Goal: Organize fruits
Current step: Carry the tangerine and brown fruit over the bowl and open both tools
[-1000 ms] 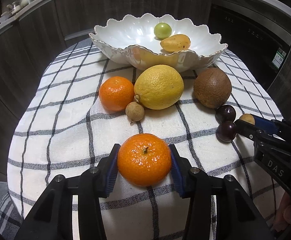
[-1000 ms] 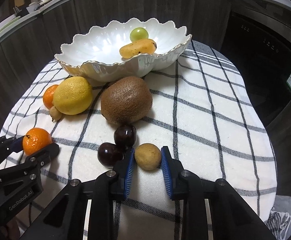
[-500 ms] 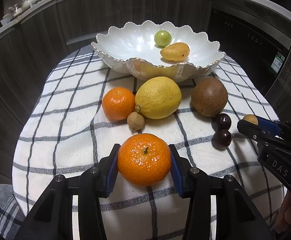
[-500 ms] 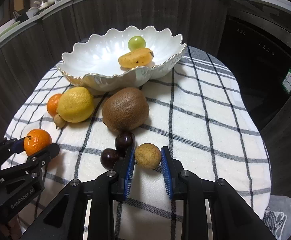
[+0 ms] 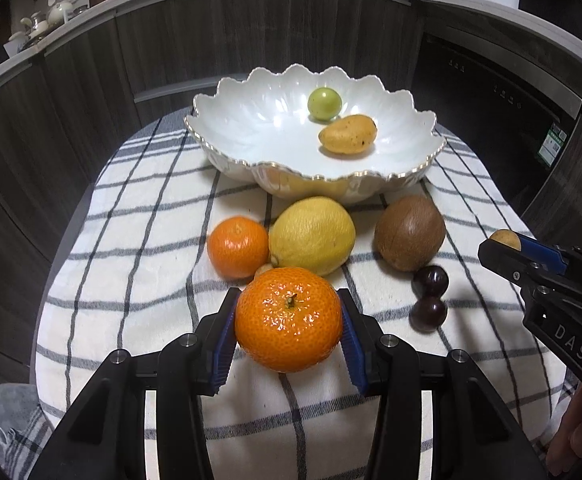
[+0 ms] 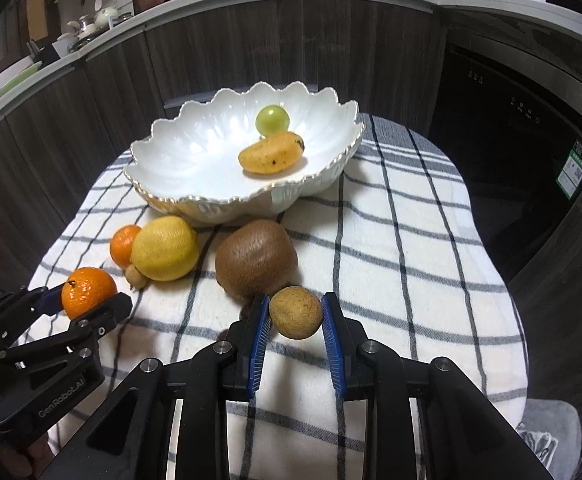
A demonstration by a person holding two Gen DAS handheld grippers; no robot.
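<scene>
Two fruits are held clear of the table: a tangerine [image 5: 288,319] clamped in the left gripper [image 5: 287,338], a small brown fruit [image 6: 295,312], perhaps a longan, in the right gripper [image 6: 295,334]. The bowl [image 5: 227,160] lies straight ahead of both jaws.

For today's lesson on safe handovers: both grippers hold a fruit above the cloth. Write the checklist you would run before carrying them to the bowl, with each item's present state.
1. Left gripper clamped on the mandarin: ok.
2. Right gripper clamped on the small brown fruit: ok.
3. Both fruits clear of the cloth: ok.
4. Free space in the white bowl beside the green fruit and yellow fruit: ok.
5. Grip firmness: cannot tell.
</scene>
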